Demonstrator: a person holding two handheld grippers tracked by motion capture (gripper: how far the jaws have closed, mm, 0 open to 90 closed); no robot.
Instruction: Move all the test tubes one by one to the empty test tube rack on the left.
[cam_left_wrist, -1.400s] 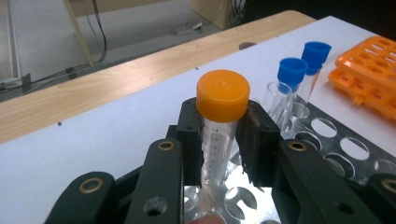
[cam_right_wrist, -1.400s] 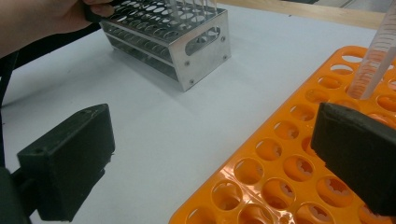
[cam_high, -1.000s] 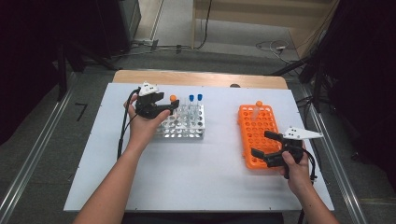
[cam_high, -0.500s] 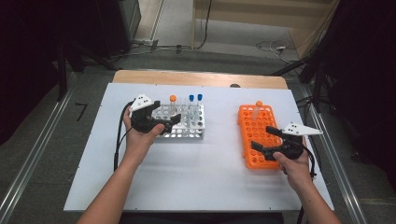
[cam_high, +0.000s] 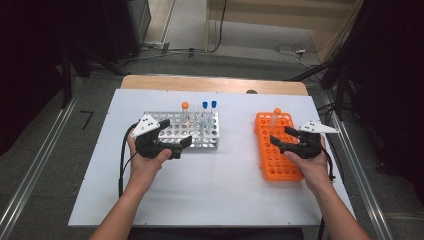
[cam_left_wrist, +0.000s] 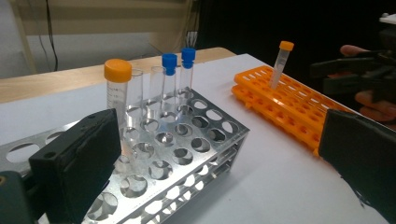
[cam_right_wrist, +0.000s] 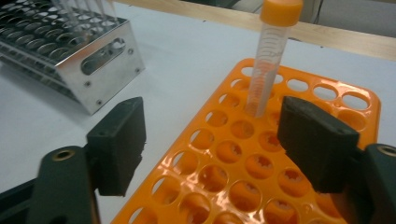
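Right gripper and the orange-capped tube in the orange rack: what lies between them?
Only empty holes of the orange rack lie between the right gripper and the orange-capped tube, seen in the right gripper view.

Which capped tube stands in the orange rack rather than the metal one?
The slim orange-capped tube, alone at the orange rack's far end; the others stand in the metal rack.

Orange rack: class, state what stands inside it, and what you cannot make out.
In the orange rack stands one orange-capped tube, tilted, near the far end. Other visible holes look empty; the right gripper covers some.
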